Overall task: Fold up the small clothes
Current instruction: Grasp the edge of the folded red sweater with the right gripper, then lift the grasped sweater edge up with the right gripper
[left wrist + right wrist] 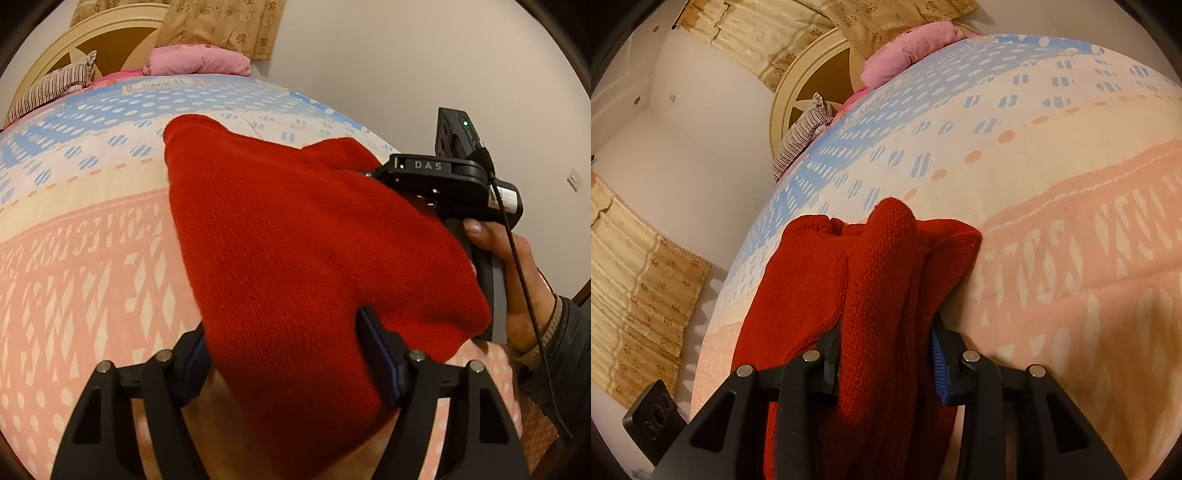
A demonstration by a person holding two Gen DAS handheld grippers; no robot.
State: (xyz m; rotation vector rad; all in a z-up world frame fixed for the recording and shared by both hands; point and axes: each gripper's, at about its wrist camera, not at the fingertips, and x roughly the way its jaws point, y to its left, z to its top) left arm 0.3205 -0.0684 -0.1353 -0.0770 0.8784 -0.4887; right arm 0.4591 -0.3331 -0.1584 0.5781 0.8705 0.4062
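Note:
A red knit garment point(295, 229) lies on the patterned bed cover point(92, 258), folded into a thick slab. In the left wrist view my left gripper point(284, 343) straddles its near end. The jaws stand wide with the cloth between them, and the blue face of the right pad point(376, 350) shows bare. In the right wrist view my right gripper point(884, 343) is shut on a bunched ridge of the red knit garment point(886, 266), pads pressing from both sides. The right gripper's black body point(436, 177), held by a hand point(517, 266), reaches in behind the cloth, fingertips hidden.
The bed cover point(1071, 221) spreads wide to the right in the right wrist view. A pink pillow point(199, 61), a striped pillow point(48, 92) and a cream headboard point(110, 40) sit at the far end. A plain wall point(406, 66) borders the bed's side. Curtains point(639, 288) hang at left.

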